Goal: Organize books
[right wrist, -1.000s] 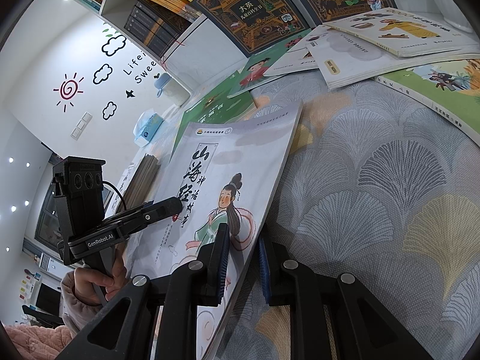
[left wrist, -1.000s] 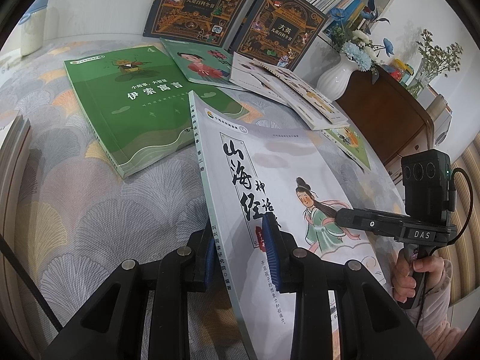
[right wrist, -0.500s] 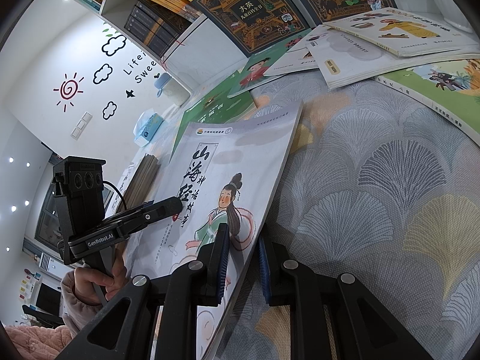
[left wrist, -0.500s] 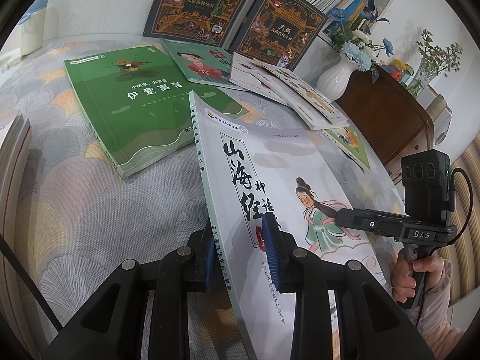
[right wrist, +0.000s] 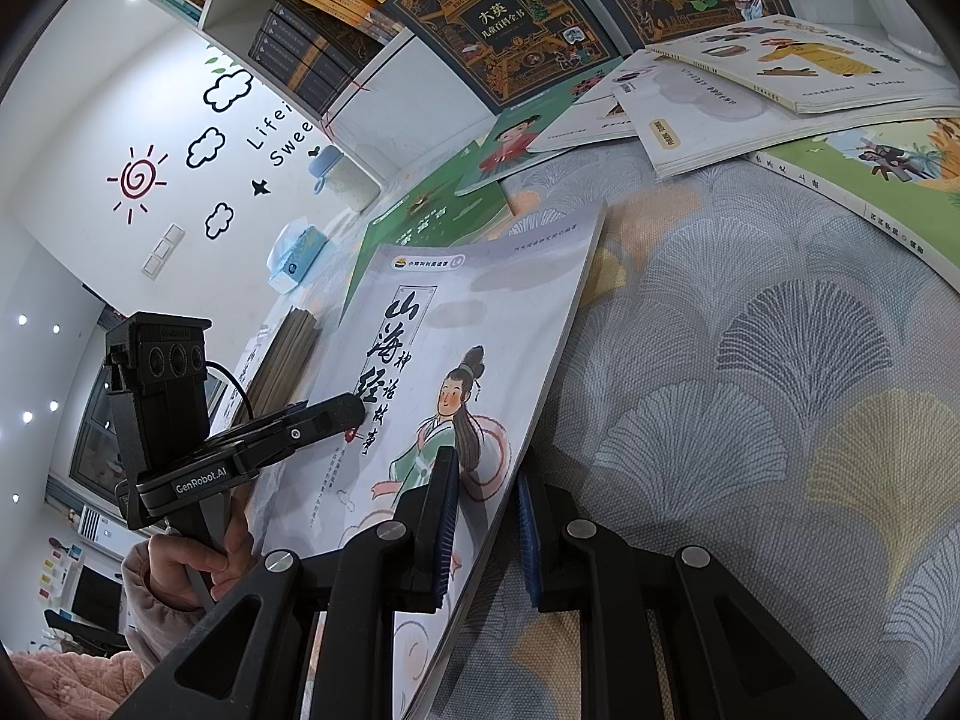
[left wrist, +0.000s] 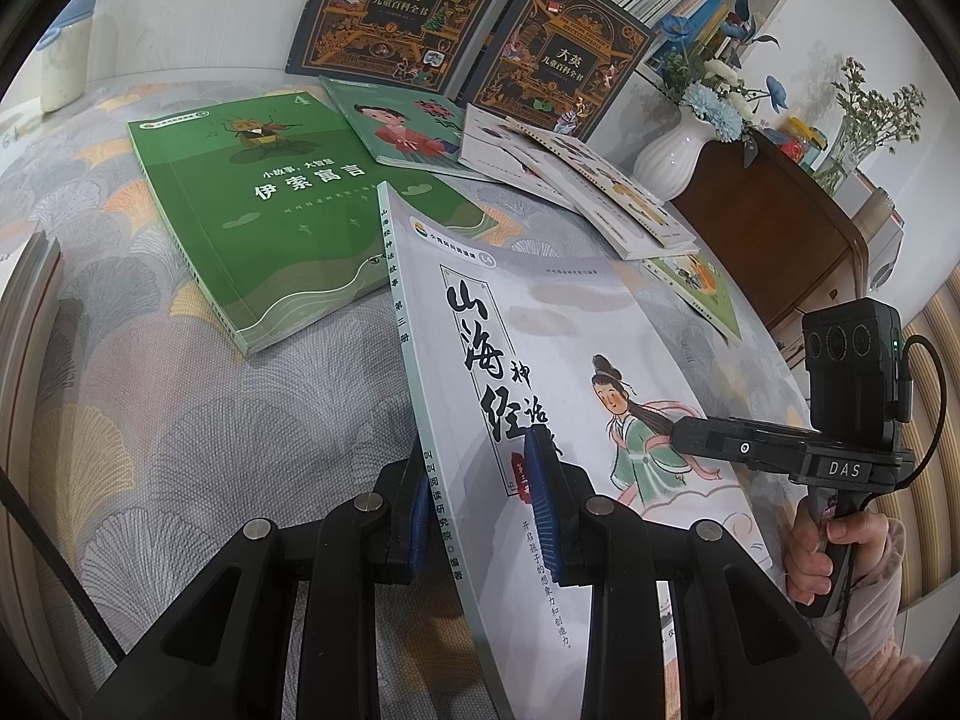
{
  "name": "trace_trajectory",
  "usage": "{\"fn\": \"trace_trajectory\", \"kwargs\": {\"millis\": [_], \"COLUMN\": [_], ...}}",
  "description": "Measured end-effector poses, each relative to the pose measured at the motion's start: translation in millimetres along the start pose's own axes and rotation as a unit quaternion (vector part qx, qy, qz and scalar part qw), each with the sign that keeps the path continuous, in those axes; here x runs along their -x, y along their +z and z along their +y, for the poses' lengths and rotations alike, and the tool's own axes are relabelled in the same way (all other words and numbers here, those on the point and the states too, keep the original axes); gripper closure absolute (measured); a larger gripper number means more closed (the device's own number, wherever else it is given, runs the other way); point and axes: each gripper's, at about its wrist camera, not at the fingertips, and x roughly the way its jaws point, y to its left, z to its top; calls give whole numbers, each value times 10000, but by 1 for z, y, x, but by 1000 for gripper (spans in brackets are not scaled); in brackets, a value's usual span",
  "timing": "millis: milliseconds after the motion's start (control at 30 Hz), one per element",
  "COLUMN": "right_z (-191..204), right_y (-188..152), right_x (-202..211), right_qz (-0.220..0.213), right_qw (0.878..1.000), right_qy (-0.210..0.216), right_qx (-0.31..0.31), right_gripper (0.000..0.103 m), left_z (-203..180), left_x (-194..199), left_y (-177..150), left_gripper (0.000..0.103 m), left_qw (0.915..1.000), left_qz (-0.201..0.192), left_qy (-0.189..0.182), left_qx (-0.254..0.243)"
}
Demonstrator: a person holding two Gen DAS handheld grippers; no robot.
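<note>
A: Left gripper (left wrist: 485, 510)?
B: Angled down, jaws nearly closed, pads clamped on the near spine edge of the pale book (left wrist: 540, 348). Fingers wrapped round its handle.
A: Right gripper (right wrist: 485, 531)?
B: Same downward tilt, jaws pinching the book's opposite near edge, right hand (left wrist: 828, 552) gripping its handle, pink sleeve at wrist.

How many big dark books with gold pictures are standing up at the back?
2. One dark book leans on the white cabinet, left; the other dark book leans beside it, right, near the vase. More could be hidden.
</note>
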Motion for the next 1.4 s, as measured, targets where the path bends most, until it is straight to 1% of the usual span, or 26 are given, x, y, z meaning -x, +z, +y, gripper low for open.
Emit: {"fn": "trace_trajectory", "kwargs": {"millis": [200,267,300,333,367,467,500,567,633,700,767,900,967,1100,1233,1400], "right_z": [0,3,5,8,12,16,19,26,31,43,53,72,83,108,137,172], "right_y": [0,-1,-1,-1,-1,-1,-1,0,3,5,6,8,9,12,16,20], "right_x": [0,0,-1,-1,0,2,4,7,9,12,15,19,20,17,11,-6], "right_qz": [-2,-31,-44,-48,-49,-77,-83,-110,-129,-195,-226,-229,-223,-207,-138,-70], "right_qw": [10000,9999,9998,9996,9994,9992,9991,9996,9997,9990,9991,9989,9988,9978,9958,9933], "right_qy": [-17,-100,-190,-251,-326,-380,-396,-257,-200,-338,-261,-208,-151,-150,-113,47], "right_qx": [12,57,104,138,123,78,114,79,24,201,257,350,414,617,898,1151], "right_gripper": [88,87,85,85,85,87,87,89,89,89,89,89,89,89,89,88], "left_z": [-1,-2,-4,-9,-9,-9,-11,-16,-19,-22,-24,-22,-21,-14,-3,15], "left_x": [-1,-1,-1,0,0,3,5,10,20,29,42,67,77,98,126,161], "left_y": [0,0,0,0,0,3,3,2,3,4,6,10,11,12,10,9], "left_gripper": [75,75,75,75,75,78,78,78,78,78,78,78,78,78,78,78], "left_qw": [10000,10000,9999,9996,9995,9996,9994,9988,9990,9990,9986,9990,9986,9983,9972,9948], "left_qz": [1,-10,-21,-21,9,150,179,229,209,155,67,-65,-130,-237,-438,-684], "left_qy": [15,65,134,234,255,242,288,377,333,345,433,372,440,507,596,761], "left_qx": [-15,-40,-75,-169,-188,-44,-95,-204,-220,-243,-305,-237,-261,-171,-94,-7]}}
